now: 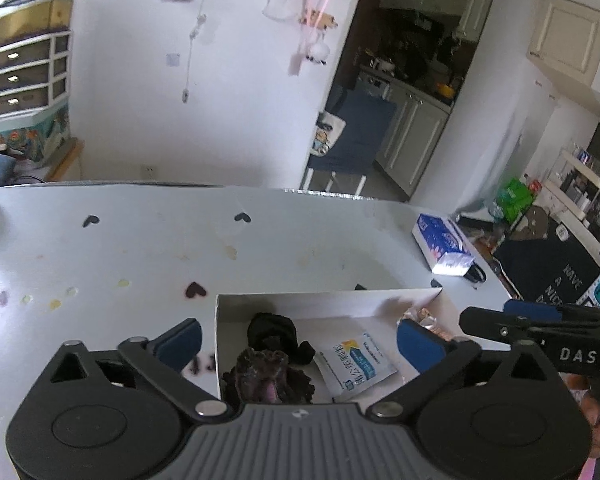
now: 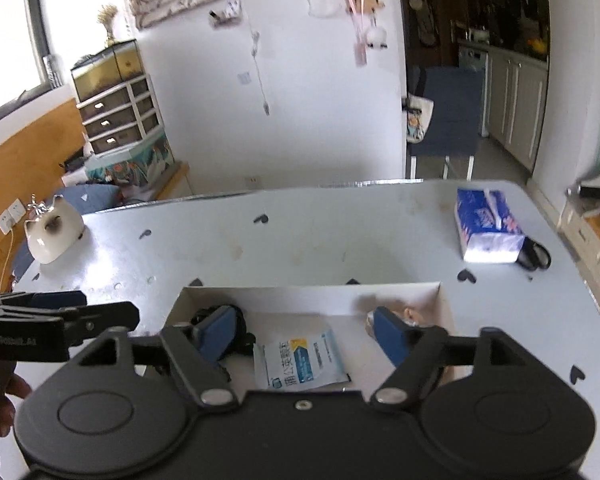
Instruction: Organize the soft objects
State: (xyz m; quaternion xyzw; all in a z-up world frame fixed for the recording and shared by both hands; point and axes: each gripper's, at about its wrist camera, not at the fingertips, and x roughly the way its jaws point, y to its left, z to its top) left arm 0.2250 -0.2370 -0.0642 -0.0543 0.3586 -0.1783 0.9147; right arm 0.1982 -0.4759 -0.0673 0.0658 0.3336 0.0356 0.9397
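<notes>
From the left wrist view, my left claw [image 1: 300, 342] stands wide with nothing between its pads, hanging over the near end of the white box [image 1: 324, 300] on the tabletop [image 1: 140, 248]. Inside the box I count one black bundle of cloth [image 1: 274, 330], one dark purple frilly piece [image 1: 266, 376] just in front of it and touching it, one blue-and-white sachet [image 1: 356, 364] lying flat, and one shiny crinkled wrapper [image 1: 424, 316] in the far right corner, partly behind a pad. So four items sit in the box. The right claw [image 1: 532, 312] shows at the right edge; I cannot tell its opening from here. One tissue pack [image 1: 444, 246] lies well apart near the tabletop's right edge.

From the right wrist view, my right claw [image 2: 306, 334] is also open and empty above the box, with the sachet between its pads but untouched. I judge the sorting nearly done: the only soft thing I see outside the box is the tissue pack, with one dark object [image 2: 534, 258] tucked just beside it. One cat-shaped ornament [image 2: 54, 234] stands at the far left.
</notes>
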